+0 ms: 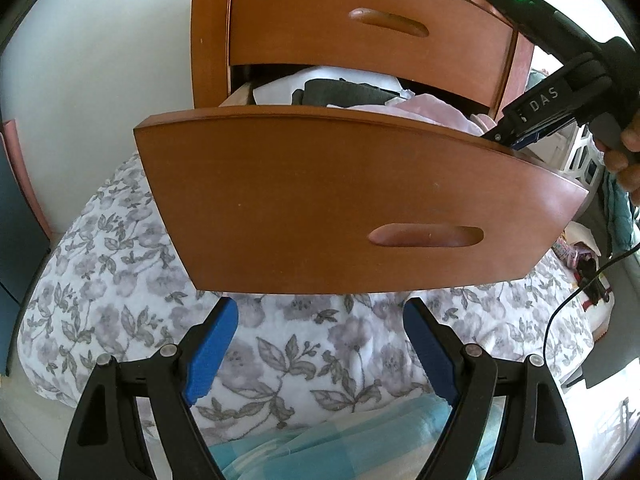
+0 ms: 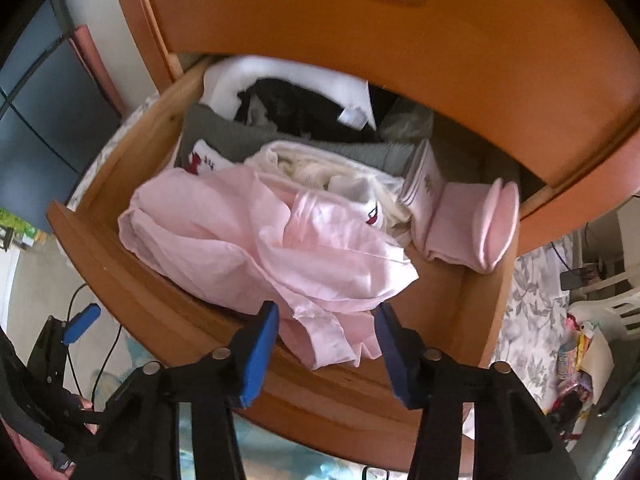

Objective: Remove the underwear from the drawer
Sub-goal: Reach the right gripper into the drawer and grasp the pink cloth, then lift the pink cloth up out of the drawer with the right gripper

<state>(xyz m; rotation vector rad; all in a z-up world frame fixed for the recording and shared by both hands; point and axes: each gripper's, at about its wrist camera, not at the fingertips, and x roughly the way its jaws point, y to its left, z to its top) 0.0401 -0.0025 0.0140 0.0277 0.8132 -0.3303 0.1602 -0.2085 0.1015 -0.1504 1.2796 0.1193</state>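
The wooden drawer (image 2: 132,280) stands pulled out and is full of folded clothes. A crumpled pale pink piece of underwear (image 2: 256,240) lies at the front, with a fold spilling over the front edge. My right gripper (image 2: 326,320) is open just above that edge, and the pink fold lies between its blue pads (image 2: 260,348). In the left wrist view the drawer front (image 1: 320,200) fills the middle. My left gripper (image 1: 320,320) hangs open and empty below it. The right gripper (image 1: 516,132) reaches over the drawer's right end.
The upper drawer (image 1: 360,40) above is shut. Grey, white and black clothes (image 2: 280,120) and rolled pink fabric (image 2: 472,220) fill the rest of the drawer. Floral bedding (image 1: 120,280) lies under the drawer. A black cable (image 1: 580,292) and white plastic furniture (image 2: 612,304) are to the right.
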